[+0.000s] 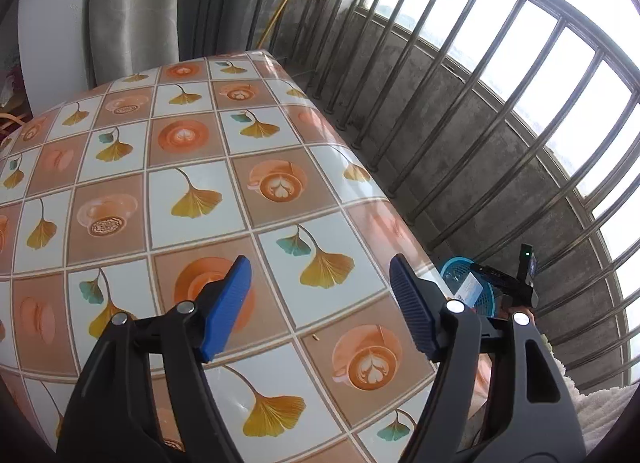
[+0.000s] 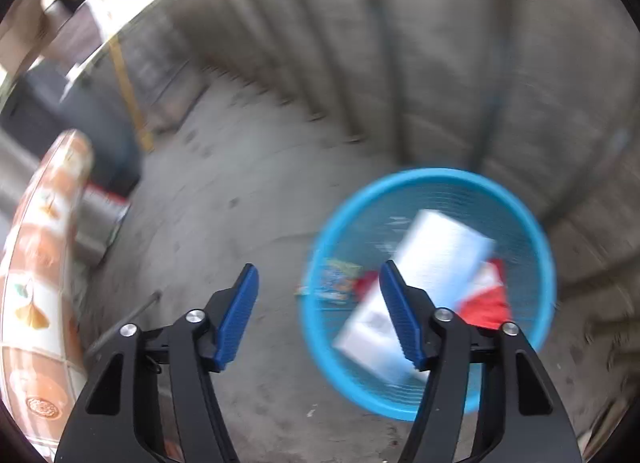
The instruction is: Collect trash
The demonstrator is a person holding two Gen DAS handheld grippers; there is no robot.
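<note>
My left gripper (image 1: 320,303) is open and empty above the table (image 1: 192,167) with its leaf and coffee-cup patterned cloth. A tiny crumb (image 1: 316,338) lies on the cloth near it. My right gripper (image 2: 318,311) is open and empty above the concrete floor, just left of a blue mesh basket (image 2: 536,231). In the basket lie a white carton (image 2: 436,251), a red wrapper (image 2: 486,299) and a colourful packet (image 2: 336,283). The basket also shows in the left wrist view (image 1: 452,269), past the table's right edge, with the right gripper's body over it.
A metal railing (image 1: 460,111) on a concrete parapet runs along the right of the table. A yellow pole (image 2: 130,99) leans at the far end. The table edge (image 2: 44,263) is at the left of the right wrist view, with dark boxes behind it.
</note>
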